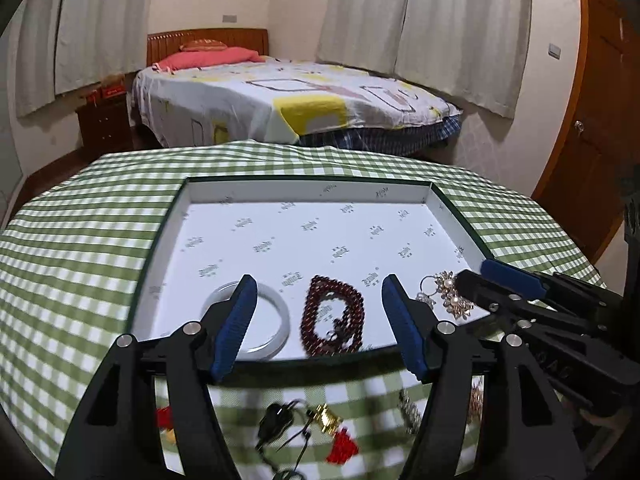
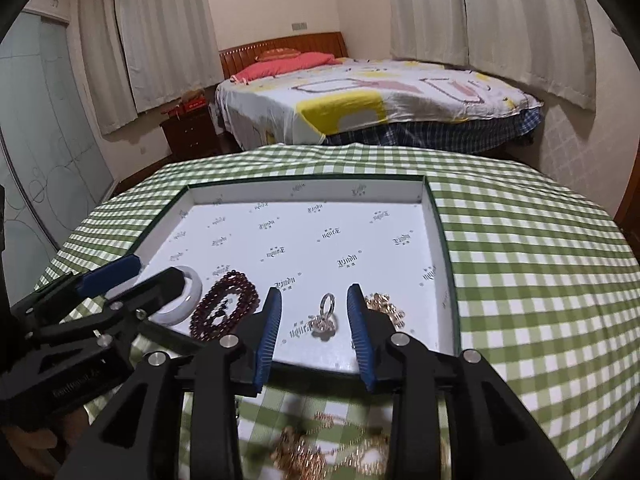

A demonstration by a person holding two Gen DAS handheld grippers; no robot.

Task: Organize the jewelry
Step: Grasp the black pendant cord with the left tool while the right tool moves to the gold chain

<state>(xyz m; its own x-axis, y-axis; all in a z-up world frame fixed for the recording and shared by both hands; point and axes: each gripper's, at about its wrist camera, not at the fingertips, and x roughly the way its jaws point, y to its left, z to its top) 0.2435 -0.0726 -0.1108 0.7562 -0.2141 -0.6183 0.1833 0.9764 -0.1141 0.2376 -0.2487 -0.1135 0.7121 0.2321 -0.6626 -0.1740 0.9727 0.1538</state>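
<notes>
A shallow white tray [image 1: 304, 190] [image 2: 434, 216] lies on the green checked table. Along its near edge lie a white bangle [image 1: 276, 304] [image 2: 192, 292], dark red beads [image 1: 334, 314] [image 2: 224, 308], a silver ring with a flower charm [image 2: 326, 318] and gold pearl pieces [image 1: 450, 294] [image 2: 386, 308]. My left gripper [image 1: 318, 320] is open and empty, just above the tray's near edge over the beads. My right gripper [image 2: 314, 326] is open and empty, over the ring. Each gripper shows at the side of the other's view.
Loose jewelry lies on the cloth in front of the tray: a black cord pendant [image 1: 276, 420], a gold piece [image 1: 326, 418], red tassels [image 1: 342, 446] and gold chains [image 2: 316, 452]. A bed [image 1: 288, 96] stands beyond the table, a wooden door [image 1: 592, 120] at right.
</notes>
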